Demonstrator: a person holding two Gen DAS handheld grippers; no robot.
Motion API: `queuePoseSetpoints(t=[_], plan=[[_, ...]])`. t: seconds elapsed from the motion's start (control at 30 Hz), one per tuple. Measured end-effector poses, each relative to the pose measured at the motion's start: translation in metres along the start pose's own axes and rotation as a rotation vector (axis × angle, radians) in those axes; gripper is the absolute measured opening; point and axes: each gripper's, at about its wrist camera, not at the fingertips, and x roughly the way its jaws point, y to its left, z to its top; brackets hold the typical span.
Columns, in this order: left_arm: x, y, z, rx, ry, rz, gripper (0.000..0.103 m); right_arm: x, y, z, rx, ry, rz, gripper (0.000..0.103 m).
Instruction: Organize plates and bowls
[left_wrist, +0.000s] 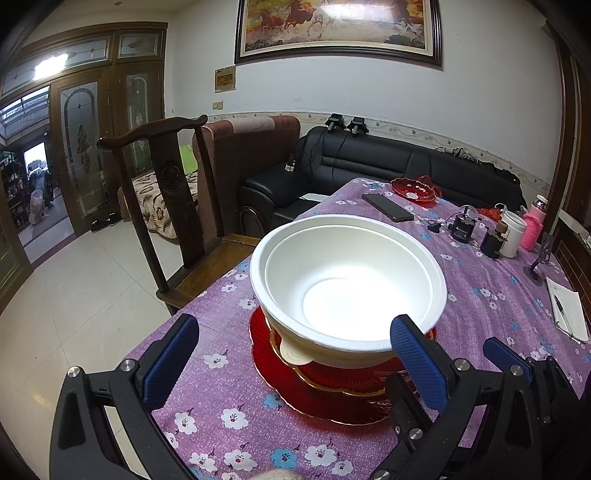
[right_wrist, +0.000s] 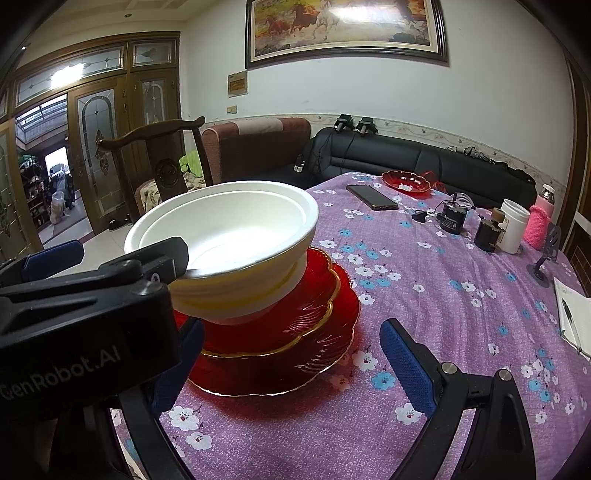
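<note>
Two nested white bowls (left_wrist: 347, 284) sit tilted on a stack of red glass plates with gold rims (left_wrist: 295, 384) on the purple flowered tablecloth. My left gripper (left_wrist: 295, 354) is open, its blue fingers on either side of the stack's near edge; the right finger (left_wrist: 417, 363) sits at the bowl's rim. In the right wrist view the bowls (right_wrist: 225, 236) and plates (right_wrist: 295, 343) lie ahead left. My right gripper (right_wrist: 291, 362) is open just above the cloth near the plates' front edge. The left gripper's black body (right_wrist: 85, 306) hides part of the bowls.
A small red dish (left_wrist: 413, 190), a phone (left_wrist: 388, 206), a white cup (left_wrist: 513, 232), a pink bottle (left_wrist: 533, 225), small black devices (left_wrist: 463, 229) and a notebook with pen (left_wrist: 569, 314) lie at the far and right side. A wooden chair (left_wrist: 173, 206) stands at the left edge.
</note>
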Motion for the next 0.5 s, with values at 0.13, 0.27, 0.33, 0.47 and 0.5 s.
queuePoseSetpoints(t=[0.13, 0.27, 0.33, 0.47, 0.5], plan=[[-0.0004, 0.0002, -0.001, 0.001, 0.0, 0.001, 0.103, 0.0, 0.0004, -0.0004, 0.002, 0.001, 0.001, 0.098], [0.0001, -0.0001, 0.0005, 0.001, 0.001, 0.0, 0.103, 0.0008, -0.0003, -0.0003, 0.006, 0.003, 0.001, 0.098], [0.0003, -0.0003, 0.0001, 0.001, 0.003, -0.003, 0.103, 0.0003, 0.0, -0.0009, 0.009, 0.002, 0.001, 0.098], [0.0006, -0.0012, -0.0027, 0.004, 0.01, -0.008, 0.103, 0.0004, -0.0004, -0.0009, 0.009, 0.002, 0.002, 0.098], [0.0005, -0.0014, -0.0031, 0.006, 0.01, -0.008, 0.103, 0.0004, -0.0004, -0.0009, 0.009, 0.003, 0.001, 0.098]])
